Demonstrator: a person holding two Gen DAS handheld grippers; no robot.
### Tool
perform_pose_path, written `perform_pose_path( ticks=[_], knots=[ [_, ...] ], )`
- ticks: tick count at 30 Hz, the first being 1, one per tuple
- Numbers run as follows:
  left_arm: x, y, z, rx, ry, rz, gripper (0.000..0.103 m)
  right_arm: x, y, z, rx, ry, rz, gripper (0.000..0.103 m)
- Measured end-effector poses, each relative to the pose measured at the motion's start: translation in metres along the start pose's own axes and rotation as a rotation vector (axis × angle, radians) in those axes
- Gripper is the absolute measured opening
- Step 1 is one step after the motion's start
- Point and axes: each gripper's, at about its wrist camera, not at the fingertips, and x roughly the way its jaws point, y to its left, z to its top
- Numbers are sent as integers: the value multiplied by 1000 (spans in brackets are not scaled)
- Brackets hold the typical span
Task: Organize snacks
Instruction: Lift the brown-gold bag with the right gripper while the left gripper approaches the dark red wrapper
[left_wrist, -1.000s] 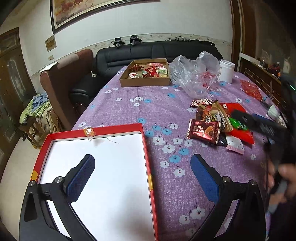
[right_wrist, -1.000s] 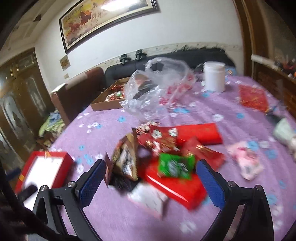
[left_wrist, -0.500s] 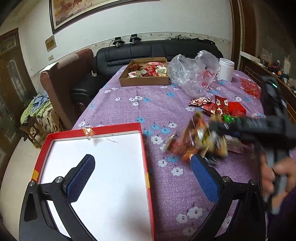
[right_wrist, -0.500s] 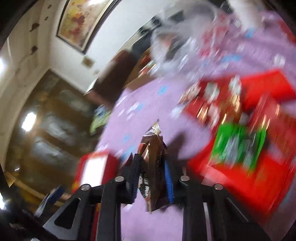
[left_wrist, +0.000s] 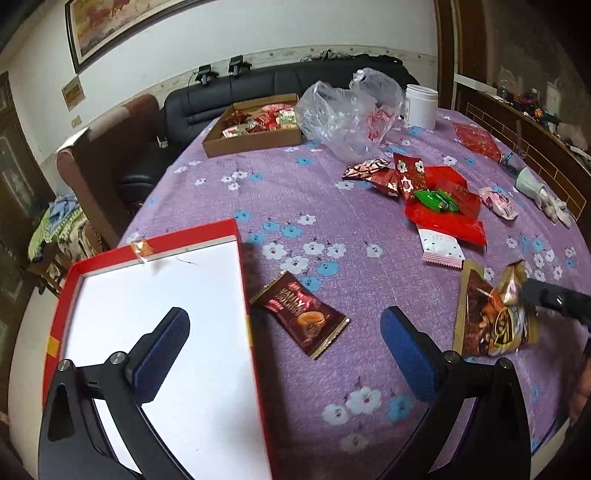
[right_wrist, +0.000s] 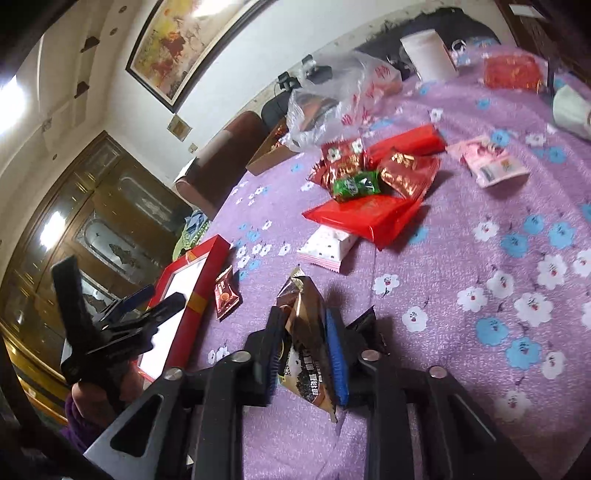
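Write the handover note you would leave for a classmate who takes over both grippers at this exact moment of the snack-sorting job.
Left gripper: open, empty, over the right edge of the red tray.
Right gripper: shut on the brown-gold snack bag, lifted off the purple tablecloth.
Done: nothing lies in the tray's white floor.
Close by: the dark red snack packet lies on the cloth just right of the tray.
Left: the held bag, that packet, and the pile of red packets and green candy farther back, probably all for the tray.

Beyond the purple flowered cloth (left_wrist: 332, 177) we see a black sofa (left_wrist: 258, 92), a brown armchair (left_wrist: 110, 147) and a framed painting (left_wrist: 122, 26).
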Motion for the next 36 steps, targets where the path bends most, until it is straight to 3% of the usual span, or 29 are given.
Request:
perform_pose_path(
  ticks=[1,3,5,10,13,16,20,22,24,26,28,32,34,36],
  knots=[
    [3,-2,2,-5,14,-1,103,0,1,0,3,-7,-4,57],
    [8,-6,4,-20,38,-28,103,2,-6,3,25,-35,-13,67],
    [16,-14,7,-16,52,-54,103,-2,-14,-3,46,-36,11,67],
    [41,-31,2,40,103,-11,103,10,-13,-10,52,-23,19,67],
    [53,-28,-7,44,138,-58,103,17,-2,-13,-10,-15,-17,67],
    [47,-24,-9,49,119,-62,103,24,6,-14,-59,-14,-48,66],
    [46,-10,-14,54,120,-54,103,34,15,-19,-132,5,-101,46],
    [44,-2,-18,69,126,-39,103,32,26,-25,-208,0,-88,39],
    [38,5,-22,76,126,-78,103,27,35,-32,-276,4,-32,37],
    [32,9,-26,96,129,-110,103,19,38,-40,-311,25,62,37],
    [27,12,-31,113,128,-127,103,12,42,-47,-366,52,88,40],
    [21,17,-37,120,134,-138,103,-2,48,-54,-426,65,89,40],
    [20,17,-34,106,132,-132,103,-3,45,-51,-399,57,64,53],
    [22,19,-30,73,132,-127,103,4,43,-46,-373,67,10,59]
  ],
)
